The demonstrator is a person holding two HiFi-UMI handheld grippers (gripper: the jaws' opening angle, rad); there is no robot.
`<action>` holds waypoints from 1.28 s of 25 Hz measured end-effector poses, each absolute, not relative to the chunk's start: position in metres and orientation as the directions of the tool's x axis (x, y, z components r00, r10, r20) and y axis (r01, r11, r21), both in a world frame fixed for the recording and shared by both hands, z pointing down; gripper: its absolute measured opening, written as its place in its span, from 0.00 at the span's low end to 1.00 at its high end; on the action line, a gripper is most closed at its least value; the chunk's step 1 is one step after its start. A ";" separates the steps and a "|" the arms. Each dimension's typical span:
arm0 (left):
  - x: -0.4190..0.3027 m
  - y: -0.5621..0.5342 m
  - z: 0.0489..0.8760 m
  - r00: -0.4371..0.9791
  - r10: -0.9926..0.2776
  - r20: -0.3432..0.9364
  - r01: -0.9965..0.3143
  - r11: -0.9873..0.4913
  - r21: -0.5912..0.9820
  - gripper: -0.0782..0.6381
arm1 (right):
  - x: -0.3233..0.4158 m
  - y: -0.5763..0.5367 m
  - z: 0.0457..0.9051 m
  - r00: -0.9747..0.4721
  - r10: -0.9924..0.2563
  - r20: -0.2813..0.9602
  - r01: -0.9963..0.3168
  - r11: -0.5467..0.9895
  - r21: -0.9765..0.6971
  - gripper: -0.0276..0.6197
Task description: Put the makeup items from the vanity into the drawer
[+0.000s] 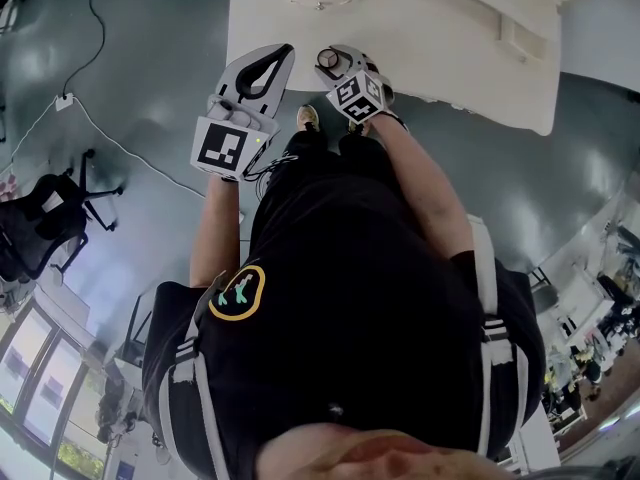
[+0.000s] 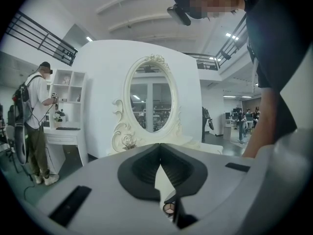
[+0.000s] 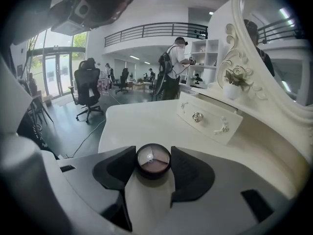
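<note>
White vanity tabletop (image 3: 132, 124) with its drawer (image 3: 210, 121), apparently pulled out slightly; no items are seen inside. The left gripper (image 2: 160, 146) is held closed and empty. The right gripper (image 3: 153, 154) is clamped on a round compact (image 3: 153, 160), which rests near the front edge, well apart from the drawer. The task is judged barely begun: lift and transfer remain. The compact lies flat, lid up, with no long axis.

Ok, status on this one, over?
Left gripper shut, empty. Right gripper shut on round compact, near edge of vanity. Nothing between it and drawer.
</note>
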State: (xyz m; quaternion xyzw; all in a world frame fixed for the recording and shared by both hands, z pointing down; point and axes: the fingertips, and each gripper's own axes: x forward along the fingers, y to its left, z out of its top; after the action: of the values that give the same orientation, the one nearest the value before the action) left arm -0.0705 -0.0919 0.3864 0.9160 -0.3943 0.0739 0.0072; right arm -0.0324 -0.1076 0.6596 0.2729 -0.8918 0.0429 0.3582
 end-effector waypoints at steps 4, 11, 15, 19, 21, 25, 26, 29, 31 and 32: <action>-0.071 -0.092 0.387 0.680 -0.719 0.143 -0.721 -0.691 -0.048 0.13 | -0.031 -0.107 0.655 -0.588 -0.470 0.658 -0.534 0.837 0.120 0.42; -0.065 -0.102 0.384 0.692 -0.712 0.120 -0.714 -0.700 -0.034 0.13 | -0.037 -0.123 0.608 -0.605 -0.534 0.590 -0.565 0.811 0.155 0.42; -0.061 -0.113 0.384 0.695 -0.709 0.117 -0.707 -0.704 -0.063 0.13 | -0.034 -0.146 0.546 -0.627 -0.602 0.495 -0.590 0.782 0.204 0.42; -0.061 -0.122 0.375 0.695 -0.712 0.102 -0.708 -0.702 -0.079 0.13 | -0.031 -0.155 0.472 -0.658 -0.641 0.396 -0.601 0.763 0.237 0.42; -0.062 -0.124 0.373 0.702 -0.707 0.083 -0.702 -0.707 -0.084 0.13 | -0.031 -0.151 0.443 -0.675 -0.638 0.369 -0.590 0.768 0.249 0.42; -0.062 -0.131 0.368 0.701 -0.708 0.080 -0.702 -0.706 -0.093 0.13 | -0.028 -0.142 0.399 -0.710 -0.622 0.329 -0.560 0.783 0.271 0.42; -0.061 -0.132 0.368 0.702 -0.707 0.081 -0.701 -0.707 -0.097 0.13 | -0.026 -0.140 0.390 -0.717 -0.619 0.321 -0.552 0.785 0.281 0.42; -0.058 -0.136 0.366 0.704 -0.706 0.079 -0.699 -0.708 -0.103 0.13 | -0.021 -0.134 0.367 -0.732 -0.612 0.300 -0.526 0.787 0.322 0.42; -0.056 -0.138 0.361 0.705 -0.706 0.068 -0.701 -0.708 -0.085 0.13 | -0.020 -0.131 0.358 -0.736 -0.608 0.298 -0.510 0.788 0.346 0.42; -0.055 -0.138 0.359 0.704 -0.707 0.066 -0.703 -0.707 -0.074 0.13 | -0.021 -0.130 0.355 -0.737 -0.606 0.298 -0.506 0.788 0.351 0.42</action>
State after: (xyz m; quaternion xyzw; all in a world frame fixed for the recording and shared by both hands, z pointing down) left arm -0.0548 -0.1380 0.3594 0.9229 -0.3819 0.0446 -0.0216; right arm -0.0212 -0.1304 0.3554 0.3011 -0.9236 -0.1244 0.2019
